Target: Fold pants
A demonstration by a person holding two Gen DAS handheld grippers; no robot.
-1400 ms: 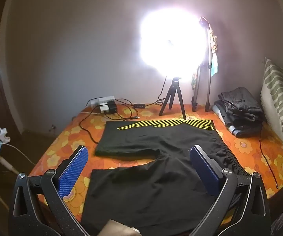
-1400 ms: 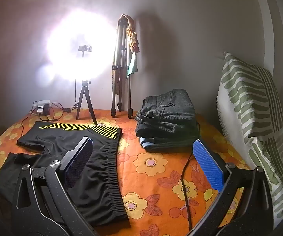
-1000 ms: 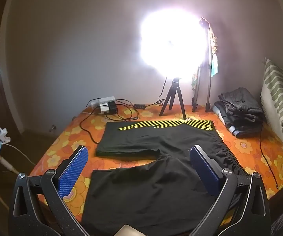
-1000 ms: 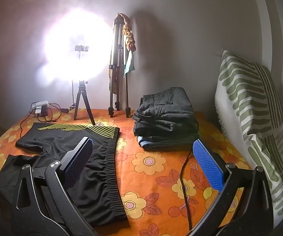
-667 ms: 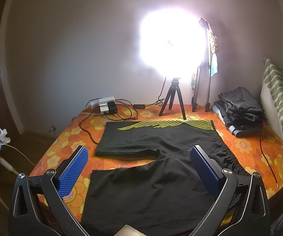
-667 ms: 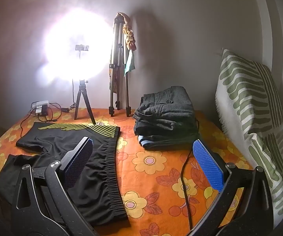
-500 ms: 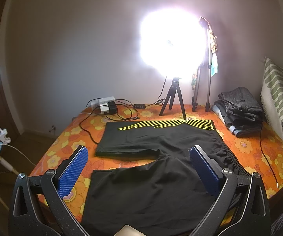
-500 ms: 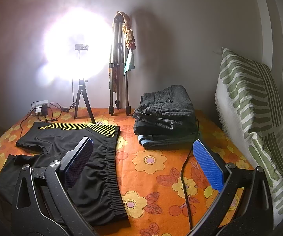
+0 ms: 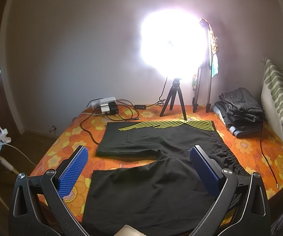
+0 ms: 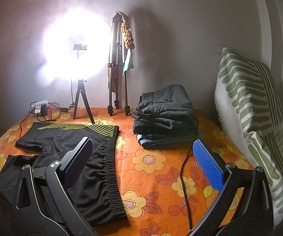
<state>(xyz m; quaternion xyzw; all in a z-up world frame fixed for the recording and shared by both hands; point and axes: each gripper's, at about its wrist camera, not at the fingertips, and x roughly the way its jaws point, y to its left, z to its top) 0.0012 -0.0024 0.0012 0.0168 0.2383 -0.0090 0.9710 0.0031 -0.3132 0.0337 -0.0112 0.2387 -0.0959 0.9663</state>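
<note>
1. Your left claw [image 9: 138, 169] hangs above the near leg of the black shorts-style pants with yellow stripes [image 9: 161, 157], its blue ribbed pads spread wide apart and holding nothing.
2. Your right claw [image 10: 142, 162] hovers over the orange flowered bedspread [image 10: 153, 163], jaws likewise wide apart and empty; its left pad sits over the pants' gathered elastic waistband [image 10: 112, 167].
3. The pants lie flat and unfolded on the bed, both legs spread towards your left and the waistband towards your right; the yellow stripes run along the far leg.
4. Beside the waistband, a stack of folded dark garments [image 10: 165, 116] rests on the bedspread, apart from the pants.
5. A thin black cable [image 10: 184, 179] trails across the bedspread between your right claw's pads.
6. A green-and-white patterned cushion [image 10: 253, 110] leans at the right edge of the bed.
7. A glaring ring light on a small black tripod [image 9: 172, 102] stands at the far edge, next to a taller folded tripod [image 10: 117, 74] against the wall, and a white power strip with plugs [image 9: 106, 107] lies to the left.
</note>
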